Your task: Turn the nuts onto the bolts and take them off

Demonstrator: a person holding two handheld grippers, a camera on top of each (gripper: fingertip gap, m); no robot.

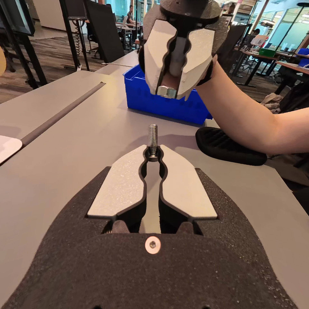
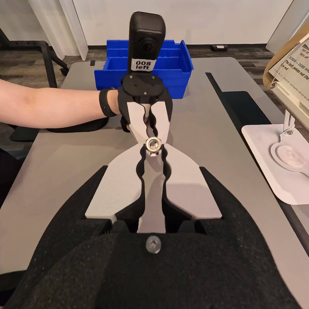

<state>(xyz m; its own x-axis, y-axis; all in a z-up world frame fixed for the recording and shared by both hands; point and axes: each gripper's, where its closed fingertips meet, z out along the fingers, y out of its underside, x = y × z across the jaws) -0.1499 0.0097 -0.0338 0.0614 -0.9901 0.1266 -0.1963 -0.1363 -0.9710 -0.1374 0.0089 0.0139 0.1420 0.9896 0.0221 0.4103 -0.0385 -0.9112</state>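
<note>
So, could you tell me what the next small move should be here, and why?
Probably lower the right gripper straight down until its nut meets the bolt tip. The left gripper is shut on the bolt near its head, threads pointing up, and the nut hangs above, apart from it and slightly offset, so centre it first.

Hidden from you: the bolt (image 1: 153, 143) head, buried between your left gripper (image 1: 153, 151) fingers; the blue bin (image 2: 173, 66) middle, behind the camera housing (image 2: 146, 41); background people (image 1: 130, 15), too small to tell.
</note>
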